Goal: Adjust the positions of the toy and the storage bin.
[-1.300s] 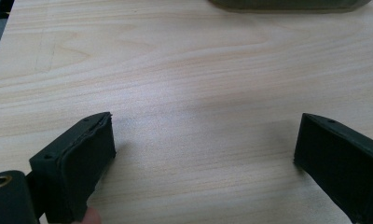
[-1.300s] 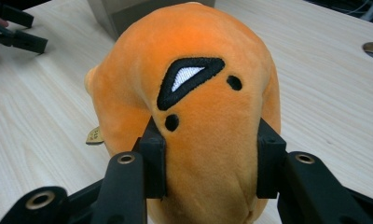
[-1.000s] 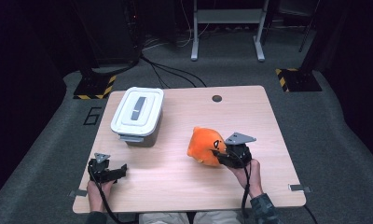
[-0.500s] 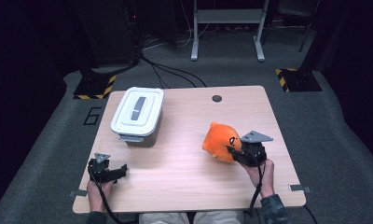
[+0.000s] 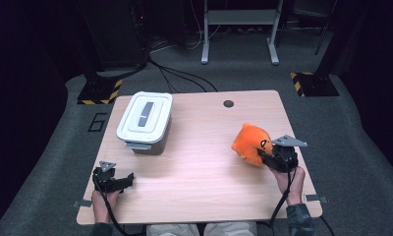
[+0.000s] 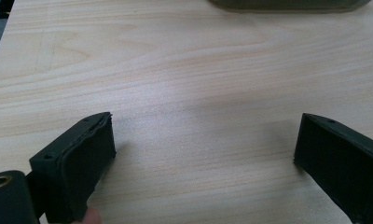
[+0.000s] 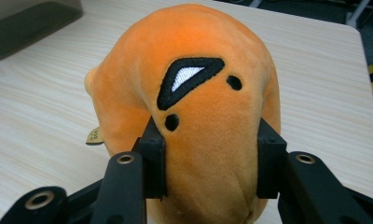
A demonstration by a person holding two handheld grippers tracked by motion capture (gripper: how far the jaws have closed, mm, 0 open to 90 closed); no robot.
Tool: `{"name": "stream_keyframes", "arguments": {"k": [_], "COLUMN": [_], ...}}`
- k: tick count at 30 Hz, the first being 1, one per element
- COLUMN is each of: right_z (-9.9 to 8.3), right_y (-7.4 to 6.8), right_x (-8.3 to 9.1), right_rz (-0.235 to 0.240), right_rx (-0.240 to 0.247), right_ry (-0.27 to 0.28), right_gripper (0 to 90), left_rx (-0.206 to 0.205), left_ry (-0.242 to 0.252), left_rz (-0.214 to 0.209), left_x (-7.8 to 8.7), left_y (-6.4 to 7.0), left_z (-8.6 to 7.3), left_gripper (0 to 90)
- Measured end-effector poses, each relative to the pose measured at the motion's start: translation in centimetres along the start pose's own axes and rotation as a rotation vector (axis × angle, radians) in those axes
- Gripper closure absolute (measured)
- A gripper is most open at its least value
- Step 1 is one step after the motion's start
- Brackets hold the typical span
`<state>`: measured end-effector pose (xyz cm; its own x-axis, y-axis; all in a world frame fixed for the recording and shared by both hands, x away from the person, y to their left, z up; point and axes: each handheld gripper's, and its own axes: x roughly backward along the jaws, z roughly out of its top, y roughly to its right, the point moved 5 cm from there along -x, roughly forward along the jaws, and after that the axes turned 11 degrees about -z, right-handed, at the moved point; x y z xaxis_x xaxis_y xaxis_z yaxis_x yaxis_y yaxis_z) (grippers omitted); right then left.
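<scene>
Dim room, table (image 5: 199, 162) evenly lit, soft shadows.

White lidded box (image 5: 145, 122) on wooden table (image 5: 204, 187)

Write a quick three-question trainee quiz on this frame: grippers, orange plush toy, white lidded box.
1. True or false: the right gripper is shut on the round orange plush toy.
2. The left gripper's jaws are: A) shut on the white lidded plastic box, B) open over bare light wooden table, C) shut on a cable.
3. Fill in: seen from the high view, the box stands on the table's far ____ side.

Key: 1 true. 2 B. 3 left.
</scene>
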<state>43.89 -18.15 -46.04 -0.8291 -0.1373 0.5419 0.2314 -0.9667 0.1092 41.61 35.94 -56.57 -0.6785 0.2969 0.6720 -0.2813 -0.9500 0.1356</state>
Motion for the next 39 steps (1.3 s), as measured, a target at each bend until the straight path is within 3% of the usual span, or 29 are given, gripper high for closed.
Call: {"name": "stream_keyframes", "arguments": {"k": [16, 33, 35, 39], "right_z": [-1.1, -2.1, -2.7, -3.2], "right_y": [4.3, 6.8, 7.0, 7.0], "right_x": [-1.6, -4.0, -4.6, -4.8], "right_rz": [-0.131, -0.226, -0.229, -0.233], "right_rx": [-0.092, -0.180, -0.198, -0.210], "right_ry": [-0.034, -0.073, -0.096, -0.091], "right_gripper": [56.2, 54.1, 53.1, 48.1], "left_rx": [0.000, 0.000, 0.000, 0.000], "left_ry": [0.000, 0.000, 0.000, 0.000], "left_rz": [0.000, 0.000, 0.000, 0.000], "left_x": [0.0, 0.0, 0.0, 0.0], "left_y": [0.0, 0.0, 0.0, 0.0], "left_z": [0.0, 0.0, 0.0, 0.0], "left_gripper": [4.7, 4.7, 4.7, 4.7]}}
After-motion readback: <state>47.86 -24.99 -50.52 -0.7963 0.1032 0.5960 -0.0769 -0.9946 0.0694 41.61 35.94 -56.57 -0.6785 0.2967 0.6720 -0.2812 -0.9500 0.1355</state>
